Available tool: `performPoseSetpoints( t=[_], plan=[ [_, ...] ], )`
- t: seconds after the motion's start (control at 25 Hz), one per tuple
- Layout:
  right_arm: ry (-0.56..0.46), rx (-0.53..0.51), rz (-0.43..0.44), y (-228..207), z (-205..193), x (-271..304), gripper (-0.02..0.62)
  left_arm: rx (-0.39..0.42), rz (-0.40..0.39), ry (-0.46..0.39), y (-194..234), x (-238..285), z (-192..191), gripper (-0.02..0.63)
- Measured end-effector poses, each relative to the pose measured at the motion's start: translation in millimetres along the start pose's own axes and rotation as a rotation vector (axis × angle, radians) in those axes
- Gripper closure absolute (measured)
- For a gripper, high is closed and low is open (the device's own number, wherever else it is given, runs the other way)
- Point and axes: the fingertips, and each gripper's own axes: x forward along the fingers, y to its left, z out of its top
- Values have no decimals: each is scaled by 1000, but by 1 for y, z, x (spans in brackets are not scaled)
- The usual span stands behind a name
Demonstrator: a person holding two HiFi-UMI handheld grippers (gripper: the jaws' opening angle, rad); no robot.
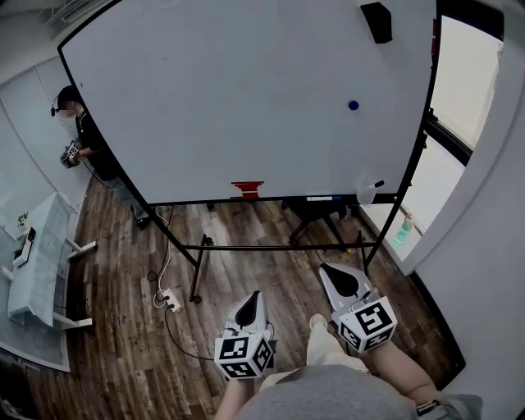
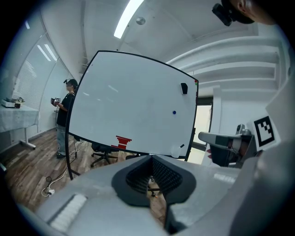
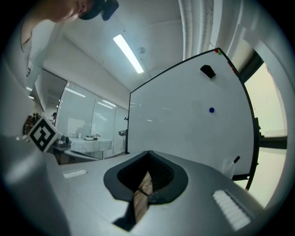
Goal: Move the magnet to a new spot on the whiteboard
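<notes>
A small blue magnet (image 1: 353, 105) sticks to the right part of the big whiteboard (image 1: 246, 98), below a black eraser (image 1: 376, 22). Both grippers hang low in front of me, well short of the board. My left gripper (image 1: 253, 297) and my right gripper (image 1: 326, 269) are shut with nothing held. The left gripper view shows the magnet (image 2: 174, 112) far ahead beyond its closed jaws (image 2: 151, 159), with the right gripper (image 2: 221, 143) beside it. From the right gripper (image 3: 148, 154), the magnet (image 3: 211, 110) appears up and to the right.
A red item (image 1: 246, 189) and a marker (image 1: 324, 198) lie on the board's tray. A person (image 1: 86, 139) stands left of the board beside a white table (image 1: 37, 254). A power strip (image 1: 168, 300) lies on the wood floor, and a green bottle (image 1: 402, 230) stands by the window.
</notes>
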Motion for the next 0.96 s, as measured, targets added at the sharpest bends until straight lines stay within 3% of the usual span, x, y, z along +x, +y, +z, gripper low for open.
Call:
performPoseSetpoints(
  t=[0.12, 0.96],
  plan=[
    [3, -36, -8, 4, 0, -2, 598, -1, -2, -6, 0, -2, 1, 601],
    [-22, 26, -15, 3, 1, 1, 598, -22, -8, 2, 9, 4, 1, 601]
  ],
)
